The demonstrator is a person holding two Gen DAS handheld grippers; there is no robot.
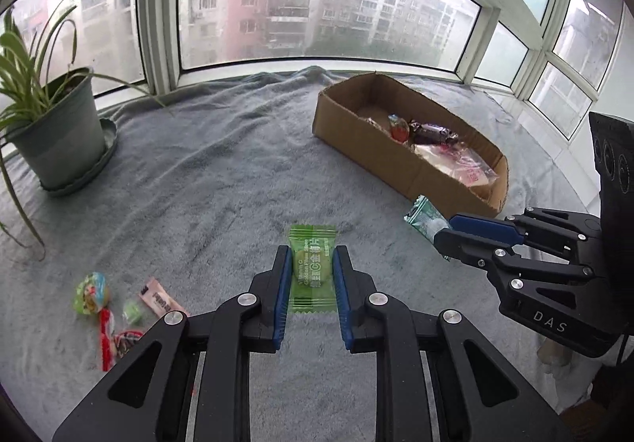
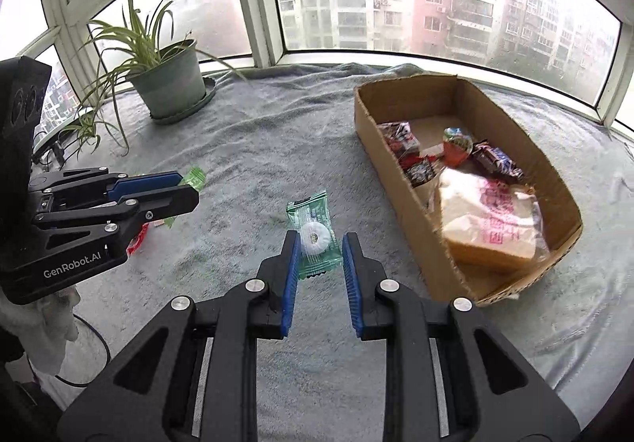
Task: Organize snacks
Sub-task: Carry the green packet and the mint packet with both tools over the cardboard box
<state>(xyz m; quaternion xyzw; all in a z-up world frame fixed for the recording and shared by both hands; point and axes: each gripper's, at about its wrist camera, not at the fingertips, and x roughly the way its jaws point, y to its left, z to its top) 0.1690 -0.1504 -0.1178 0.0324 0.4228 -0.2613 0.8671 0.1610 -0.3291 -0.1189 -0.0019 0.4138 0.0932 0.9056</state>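
My left gripper (image 1: 311, 257) is open, its blue pads on either side of a bright green snack packet (image 1: 312, 270) lying on the grey blanket. My right gripper (image 2: 319, 243) is open around a green-and-clear packet with a white ring candy (image 2: 315, 238); that packet also shows in the left wrist view (image 1: 424, 218). A cardboard box (image 2: 396, 180) to the right holds several snacks, including a bagged bread slice (image 2: 491, 224). The green packet's end (image 2: 194, 178) shows behind the left gripper (image 2: 186, 192) in the right wrist view.
Loose candies (image 1: 93, 293) and a pink sachet (image 1: 158, 299) lie at the left on the blanket (image 1: 222, 184). A potted plant (image 1: 59, 129) stands at the far left by the window. The box (image 1: 380, 160) sits at the right.
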